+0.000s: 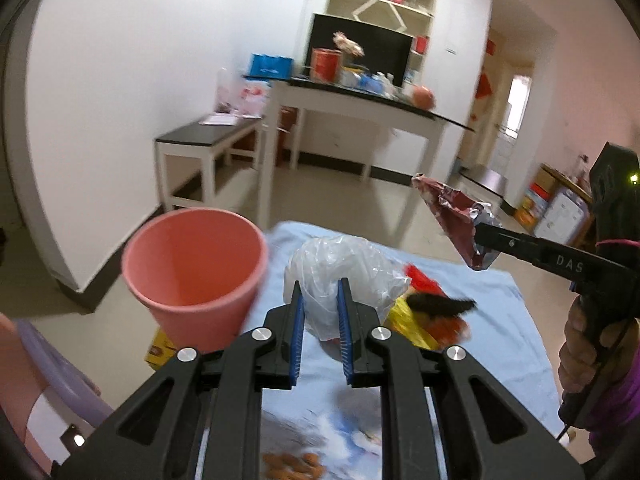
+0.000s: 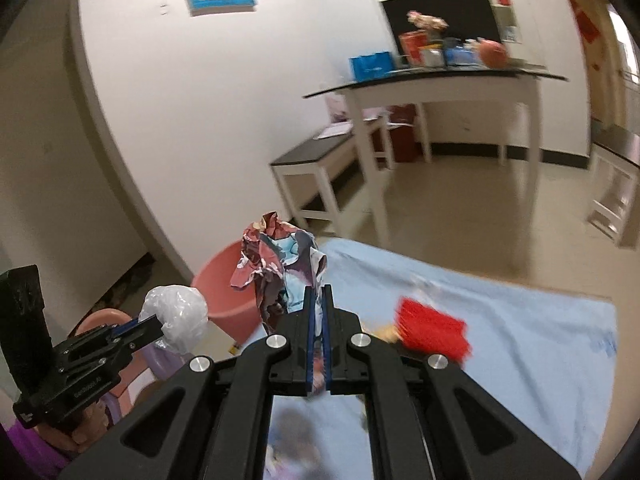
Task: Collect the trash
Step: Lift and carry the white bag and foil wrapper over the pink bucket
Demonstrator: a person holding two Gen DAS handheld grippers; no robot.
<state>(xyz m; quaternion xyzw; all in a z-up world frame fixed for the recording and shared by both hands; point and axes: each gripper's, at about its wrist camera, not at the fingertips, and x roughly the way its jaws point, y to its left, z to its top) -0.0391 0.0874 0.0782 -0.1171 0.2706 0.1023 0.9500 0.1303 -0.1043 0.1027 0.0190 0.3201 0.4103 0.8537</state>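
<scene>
A: Clear plastic, a crumpled bag (image 1: 340, 268), is pinched between the blue pads of the left claw (image 1: 320, 320). A creased foil wrapper (image 2: 280, 256) is clamped in the right claw (image 2: 318, 308), whose pads are nearly shut on it.

B: And the bin (image 1: 192, 272)?

A: The pink bin is seen beside the near-left corner of the blue cloth (image 1: 500, 320); whether it stands or is held up cannot be told. The bag is held just right of its rim, the wrapper further right, above the cloth.

B: How should the drop be done well?

A: Probably each piece should be carried over the bin's mouth before the pads are parted, one claw at a time, so that nothing is knocked aside. The bag is light and may cling.

B: What is in the bin?

A: Nothing is seen on the inner wall that shows; the bottom is hidden. A red packet (image 2: 434, 334) and yellow scraps (image 1: 408, 320) are left on the cloth, right of the bin.
</scene>
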